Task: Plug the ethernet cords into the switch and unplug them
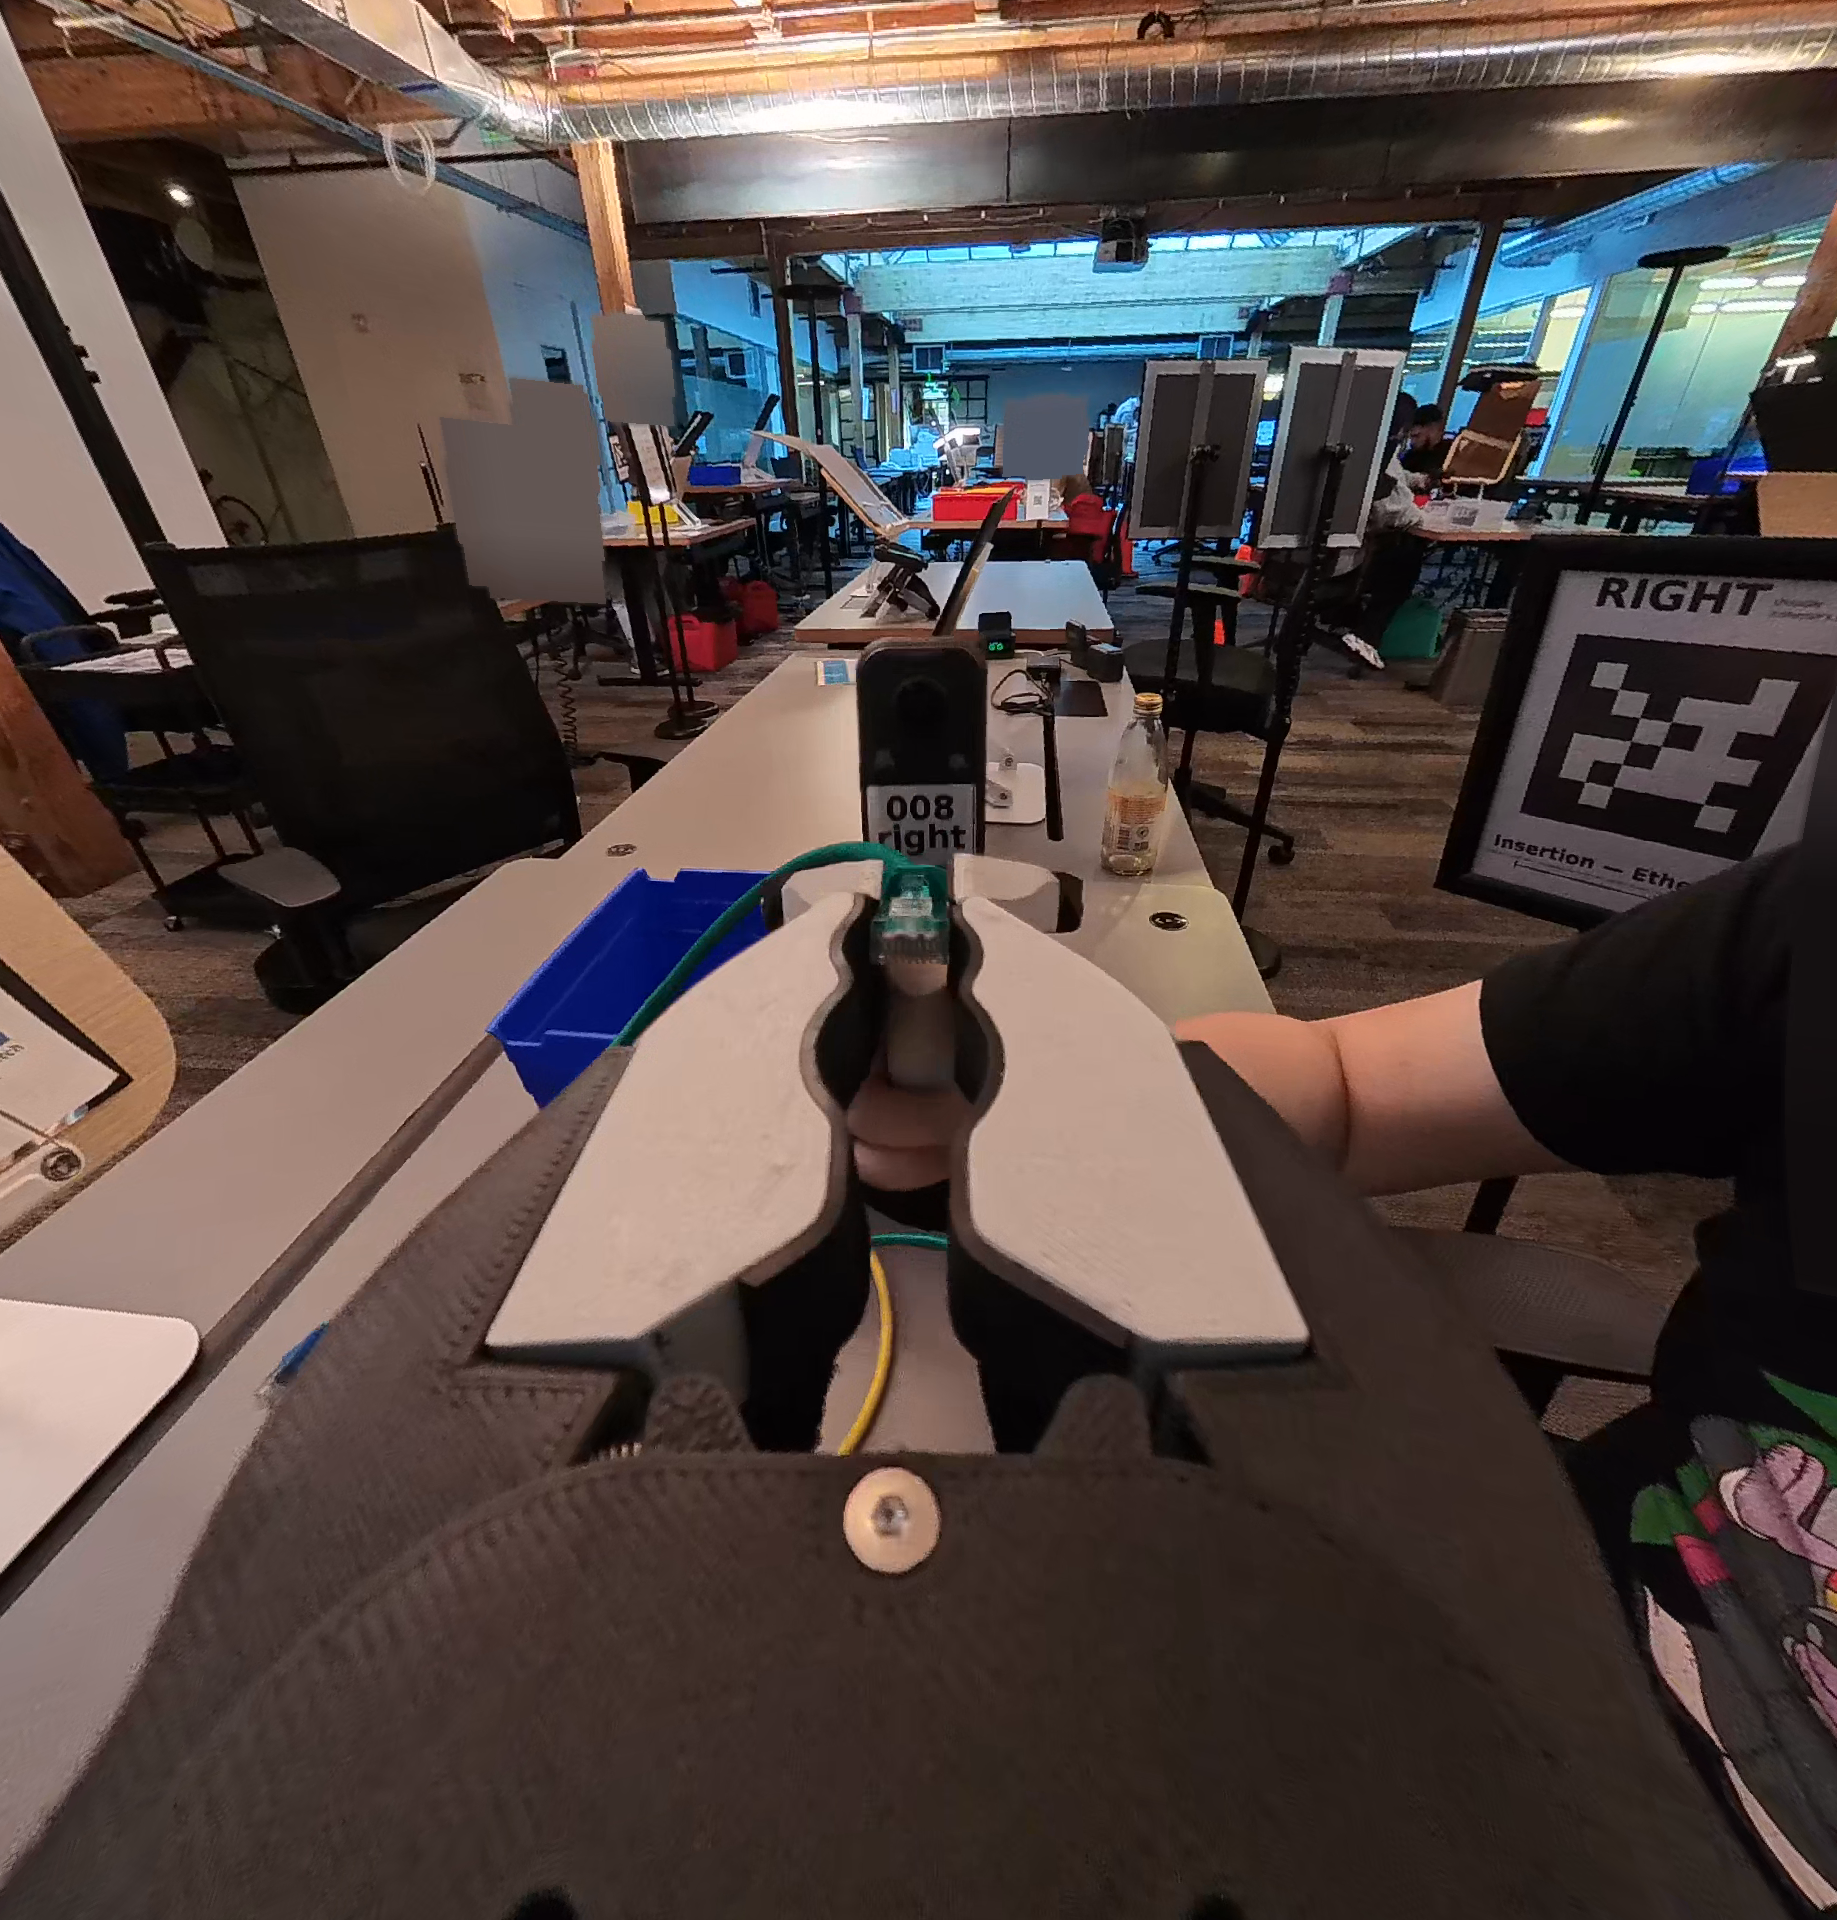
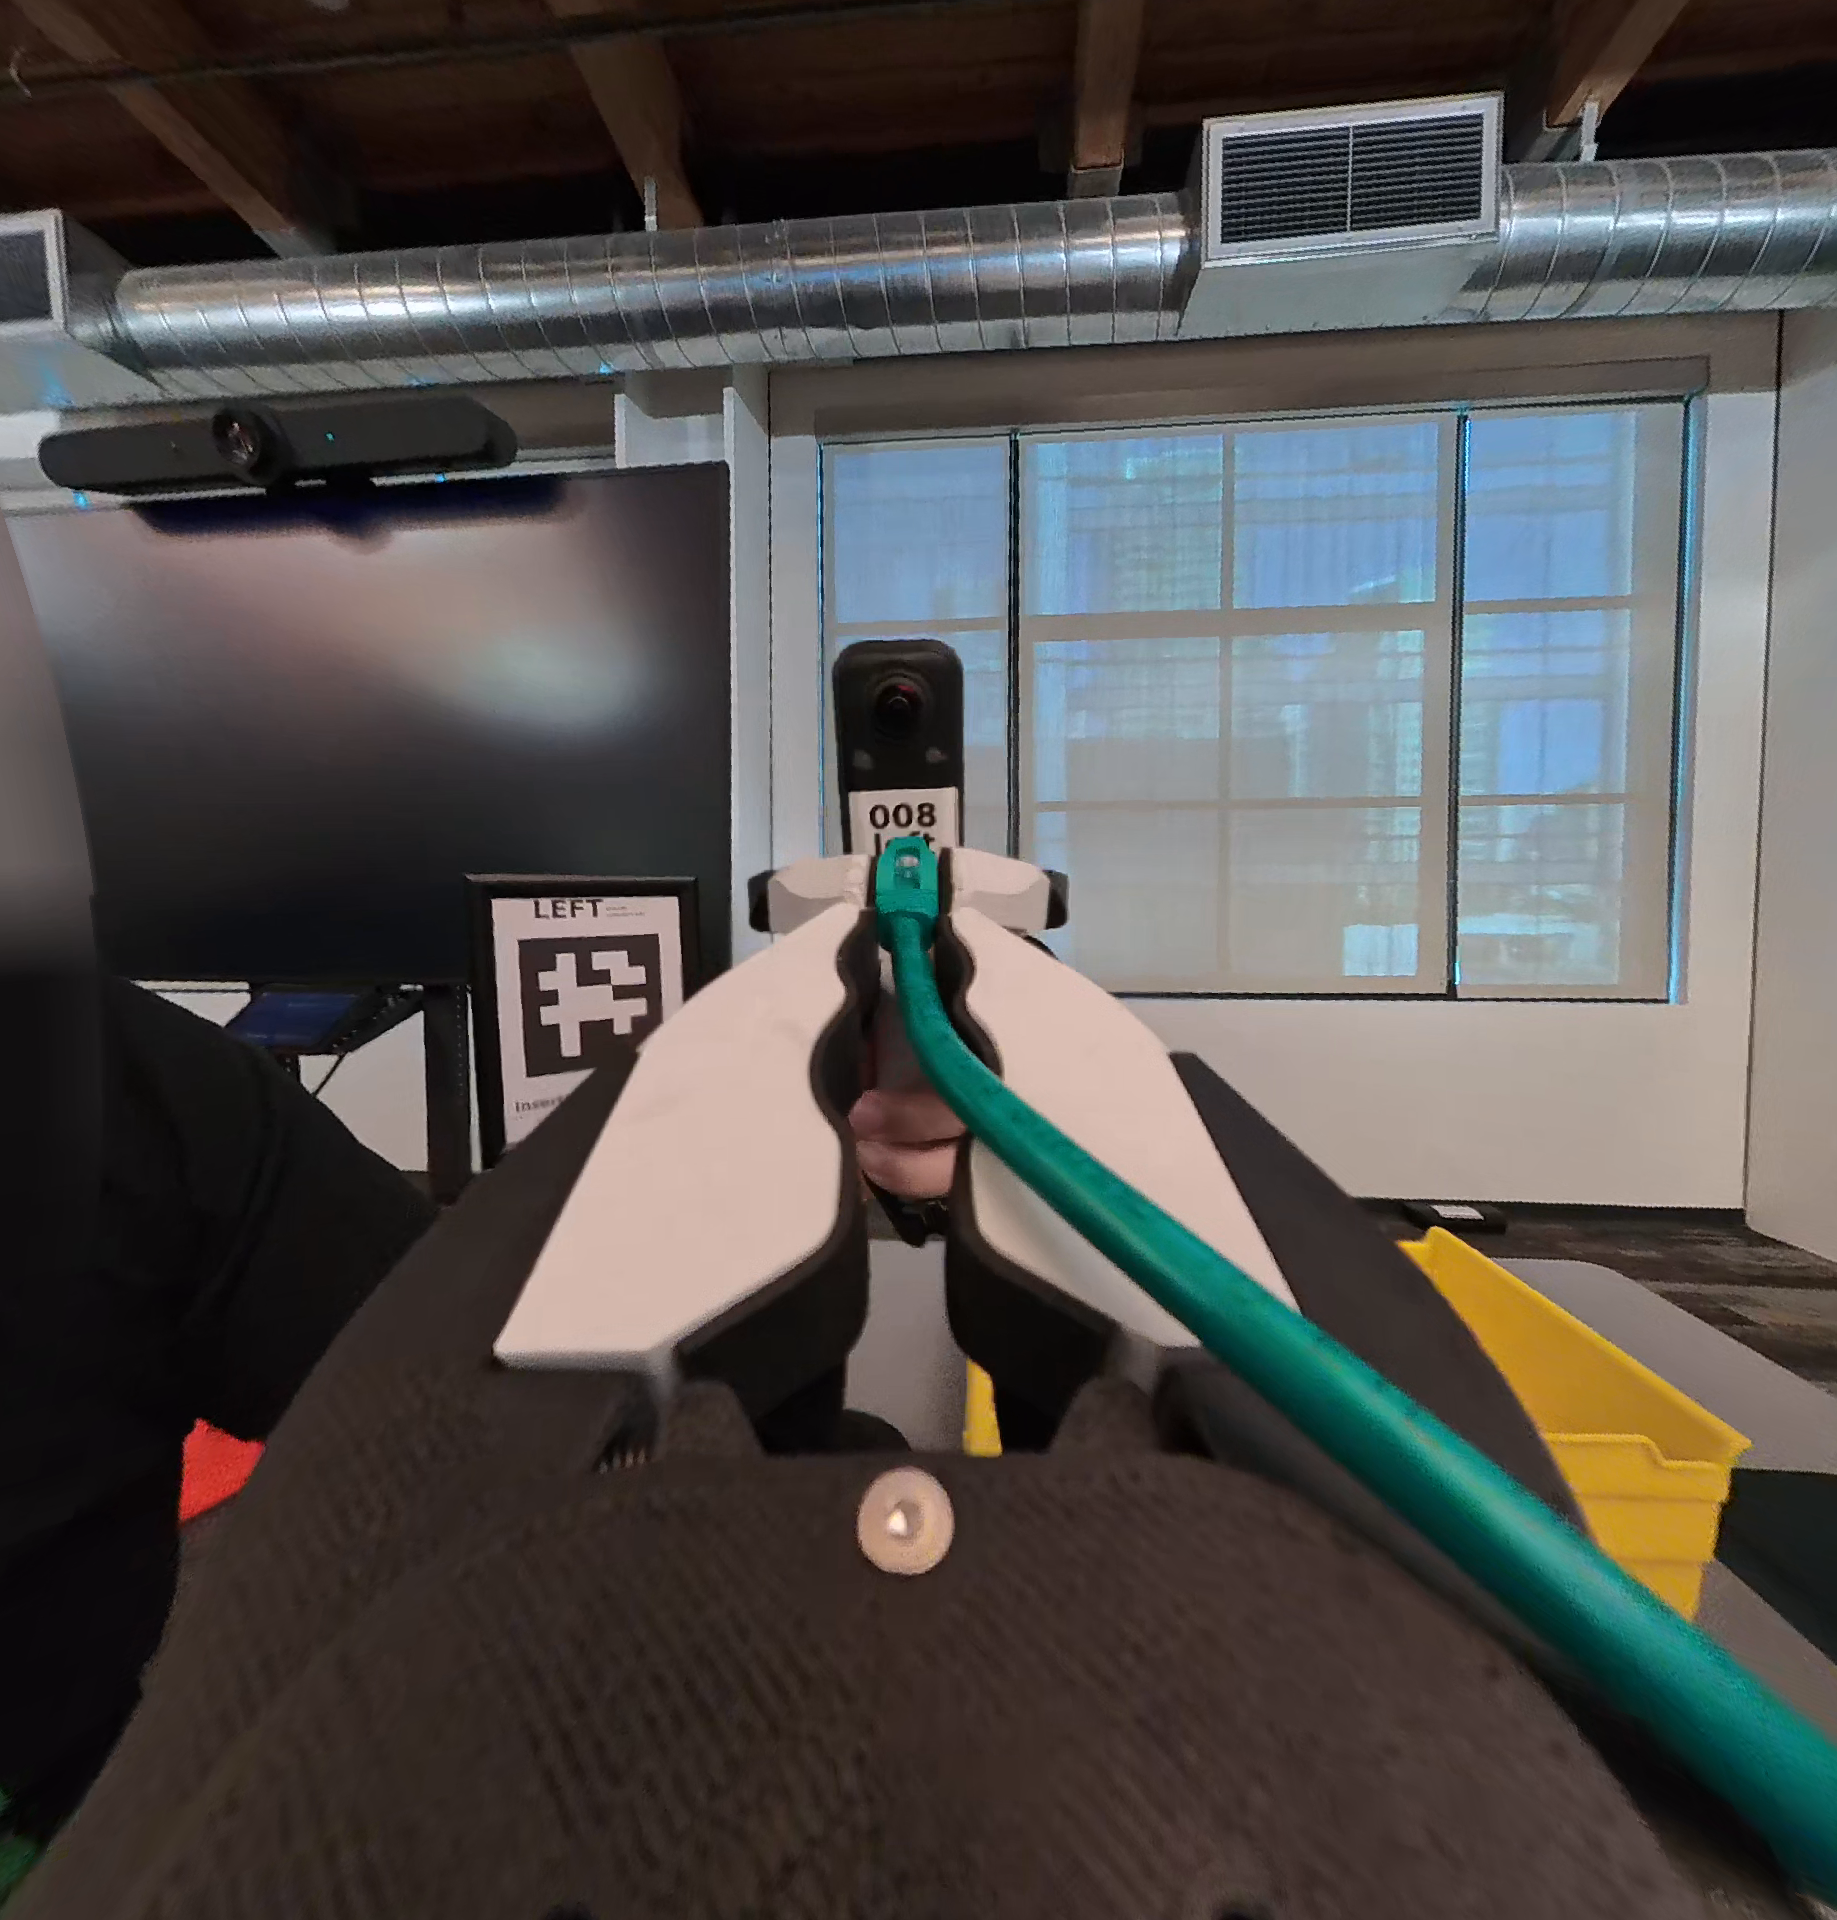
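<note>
Both pairs of jaws are closing tip to tip on the green cord's plug [image 1: 906, 920] – the left gripper [image 1: 909, 940] and the right gripper [image 2: 906, 894] are facing each other, level, raised above the grey table [image 1: 727, 790]. The cord [image 2: 1153, 1236] is trailing back over the right gripper; the switch is not showing. With two grips on one small plug, I think an uneven pull could be twisting it loose or bending its clip

Long grey worktop [image 1: 748, 790]. Blue bin [image 1: 623, 971] near its left edge; glass bottle [image 1: 1135, 790] at right edge, farther along; yellow cable [image 1: 878, 1361] lying on surface. Yellow bin [image 2: 1579, 1423] on worktop in right wrist view.
</note>
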The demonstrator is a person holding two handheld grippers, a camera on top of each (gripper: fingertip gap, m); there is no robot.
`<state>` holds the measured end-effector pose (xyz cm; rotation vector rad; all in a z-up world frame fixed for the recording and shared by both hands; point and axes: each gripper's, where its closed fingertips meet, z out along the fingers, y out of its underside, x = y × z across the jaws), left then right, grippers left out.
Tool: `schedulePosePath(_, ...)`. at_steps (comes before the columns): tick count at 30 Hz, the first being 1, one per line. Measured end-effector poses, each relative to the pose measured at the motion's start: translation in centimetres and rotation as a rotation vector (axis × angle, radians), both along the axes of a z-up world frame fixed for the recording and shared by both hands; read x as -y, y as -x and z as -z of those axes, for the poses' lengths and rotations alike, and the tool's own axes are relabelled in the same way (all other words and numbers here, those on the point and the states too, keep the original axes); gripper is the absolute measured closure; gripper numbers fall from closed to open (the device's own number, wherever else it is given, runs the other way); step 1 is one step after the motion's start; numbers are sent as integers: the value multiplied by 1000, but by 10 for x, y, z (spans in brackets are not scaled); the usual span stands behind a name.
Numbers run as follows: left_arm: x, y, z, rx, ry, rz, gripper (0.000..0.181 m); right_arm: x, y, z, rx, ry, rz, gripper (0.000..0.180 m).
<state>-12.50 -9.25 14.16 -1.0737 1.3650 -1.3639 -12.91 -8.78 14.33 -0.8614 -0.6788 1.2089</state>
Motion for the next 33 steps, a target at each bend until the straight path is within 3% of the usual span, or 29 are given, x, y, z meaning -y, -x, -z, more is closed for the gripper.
schedulePosePath(7, 0, 0, -1, 3, 6, 0, 167, 3, -1, -1, 69, -85, 96, 169)
schedulePosePath(12, -31, 17, -8, 28, -27, -164, 135, 0, -7, -2, 118, -111, 156, 169)
schedulePosePath(15, -62, 27, 9, -84, -38, -322, 125, -3, -21, -8, 175, -142, 247, 169)
schedulePosePath(17, -90, 29, 27, -180, -5, -455, 118, 0, -34, -17, 212, -177, 319, 169)
schedulePosePath(21, -123, 8, 81, -365, 40, -585, 122, 17, -61, -43, 238, -236, 444, 169)
schedulePosePath(28, -148, -43, 204, -614, 195, -620, 118, 49, -68, -65, 301, -313, 513, 169)
schedulePosePath(33, -147, -35, 257, -815, 326, -565, 109, 58, -65, -68, 334, -343, 519, 169)
